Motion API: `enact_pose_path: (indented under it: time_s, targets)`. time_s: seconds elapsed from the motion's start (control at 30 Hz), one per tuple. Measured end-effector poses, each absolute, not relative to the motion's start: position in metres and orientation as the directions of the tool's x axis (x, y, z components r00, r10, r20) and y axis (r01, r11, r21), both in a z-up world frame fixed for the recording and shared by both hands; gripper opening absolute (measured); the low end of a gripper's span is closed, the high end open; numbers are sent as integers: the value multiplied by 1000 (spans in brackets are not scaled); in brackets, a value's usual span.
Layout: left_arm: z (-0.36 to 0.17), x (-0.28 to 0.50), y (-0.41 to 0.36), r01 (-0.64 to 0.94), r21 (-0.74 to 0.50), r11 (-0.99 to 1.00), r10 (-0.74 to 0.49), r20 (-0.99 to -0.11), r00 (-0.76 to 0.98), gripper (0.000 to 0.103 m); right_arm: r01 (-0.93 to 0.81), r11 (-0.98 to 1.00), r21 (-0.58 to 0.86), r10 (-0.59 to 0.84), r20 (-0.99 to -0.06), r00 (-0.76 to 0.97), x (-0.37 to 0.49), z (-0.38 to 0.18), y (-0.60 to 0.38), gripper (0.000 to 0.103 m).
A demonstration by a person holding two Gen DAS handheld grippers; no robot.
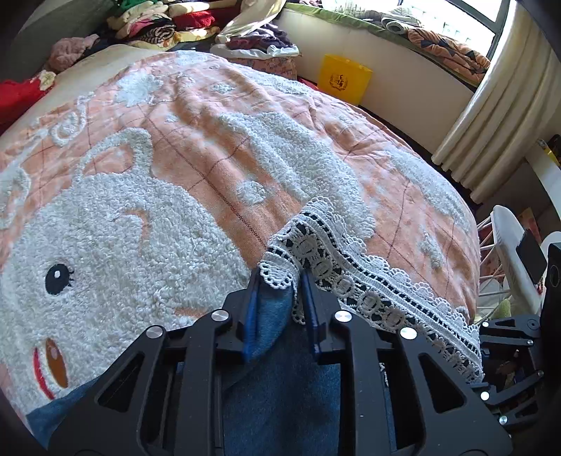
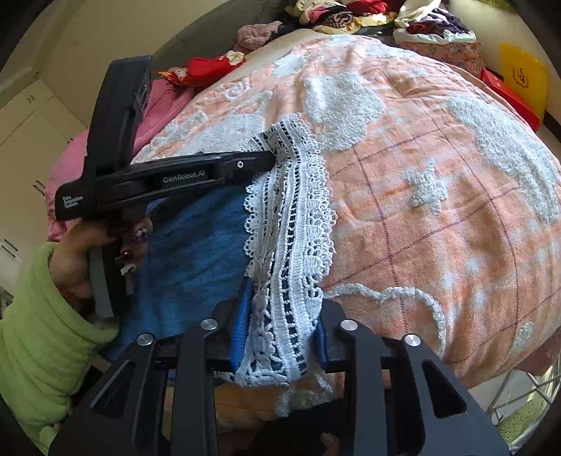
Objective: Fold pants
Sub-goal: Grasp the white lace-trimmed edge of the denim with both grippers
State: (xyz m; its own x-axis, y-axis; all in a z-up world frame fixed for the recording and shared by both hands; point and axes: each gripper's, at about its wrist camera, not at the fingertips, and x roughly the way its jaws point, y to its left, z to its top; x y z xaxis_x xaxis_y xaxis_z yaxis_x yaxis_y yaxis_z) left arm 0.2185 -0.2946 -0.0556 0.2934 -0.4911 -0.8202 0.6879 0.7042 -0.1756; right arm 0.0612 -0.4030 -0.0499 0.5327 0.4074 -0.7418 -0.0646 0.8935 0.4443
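Observation:
Blue denim pants [image 1: 280, 371] with a white lace hem [image 1: 364, 280] lie on an orange-and-white blanket [image 1: 196, 147]. My left gripper [image 1: 280, 280] has its blue-padded jaws closed on the lace hem corner and denim. In the right wrist view the denim [image 2: 196, 252] lies to the left and the lace hem [image 2: 291, 224] runs up the middle. My right gripper [image 2: 282, 291] is shut on the near end of the lace hem. The left gripper [image 2: 273, 156] shows from the side, its tip at the far end of the lace.
Piles of clothes [image 1: 157, 24] lie at the far end of the bed. A yellow bag [image 1: 343, 79] stands by the wall, a curtain [image 1: 498, 115] hangs at right, and a white wire rack [image 1: 505, 266] is off the bed's right edge.

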Motion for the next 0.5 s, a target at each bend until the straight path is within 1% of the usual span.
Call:
enact_pose_path:
  time_s: [0.07,0.2,0.5]
  targets:
    - [-52,217,-290,682,-191,706,-505,-811,296,11,-84,883,461,429,-723,541,59,-47,-402,22]
    - [-37,211,-276,677,-222,702,-545,-779,309,10,-125,863,490,464,-671,578,52,-36,-400,22]
    - [10,193,-227,665,-259,701,-613,-696,374,10,-289,860,421,504,-613,609,35,18,-349,21]
